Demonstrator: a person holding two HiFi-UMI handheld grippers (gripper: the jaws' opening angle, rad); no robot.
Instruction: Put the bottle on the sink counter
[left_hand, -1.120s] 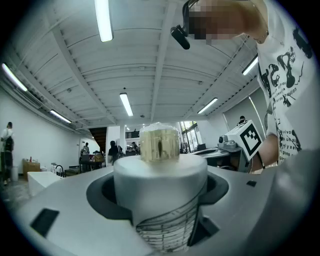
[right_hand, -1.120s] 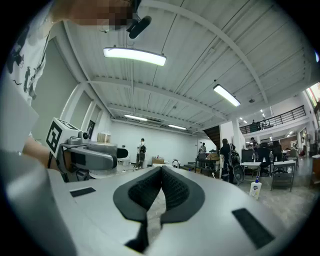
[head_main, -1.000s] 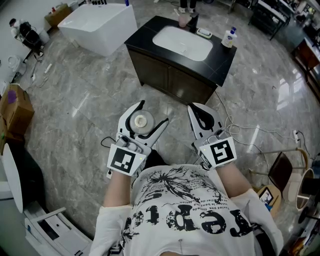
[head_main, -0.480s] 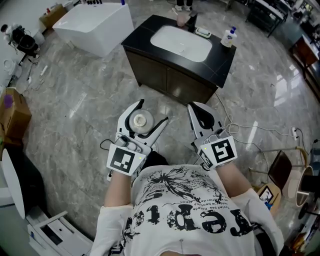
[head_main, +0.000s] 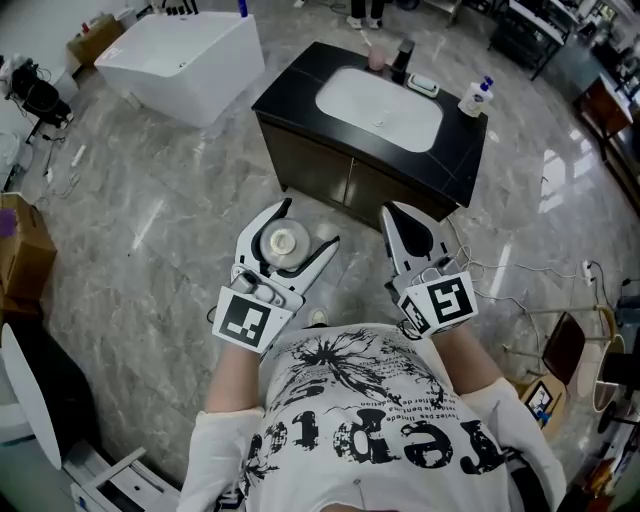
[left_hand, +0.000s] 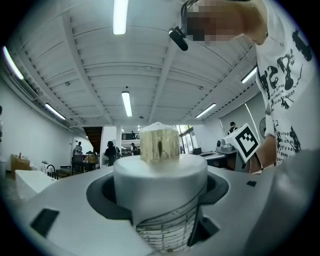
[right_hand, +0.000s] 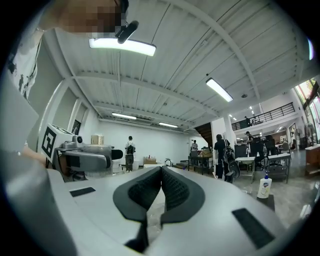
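A white bottle (head_main: 286, 241) with a pale beige cap stands upright between the jaws of my left gripper (head_main: 309, 223), which is shut on it. In the left gripper view the bottle (left_hand: 160, 186) fills the middle, gripped round its body. My right gripper (head_main: 397, 210) is held beside it, shut, with nothing in it; its dark pads (right_hand: 172, 190) meet at the tip. The black sink counter (head_main: 300, 88) with its white basin (head_main: 380, 96) lies ahead on the floor's far side, apart from both grippers.
On the counter stand a soap bottle (head_main: 472, 98), a dark tap (head_main: 403, 55) and a pink cup (head_main: 377, 58). A white bathtub (head_main: 185, 48) sits at the far left, a cardboard box (head_main: 22, 243) at the left edge. Cables (head_main: 500, 272) trail over the marble floor on the right.
The sink counter has shifted right and come a little closer in the head view as the person walks toward it. Both grippers keep the same pose and the bottle stays gripped.
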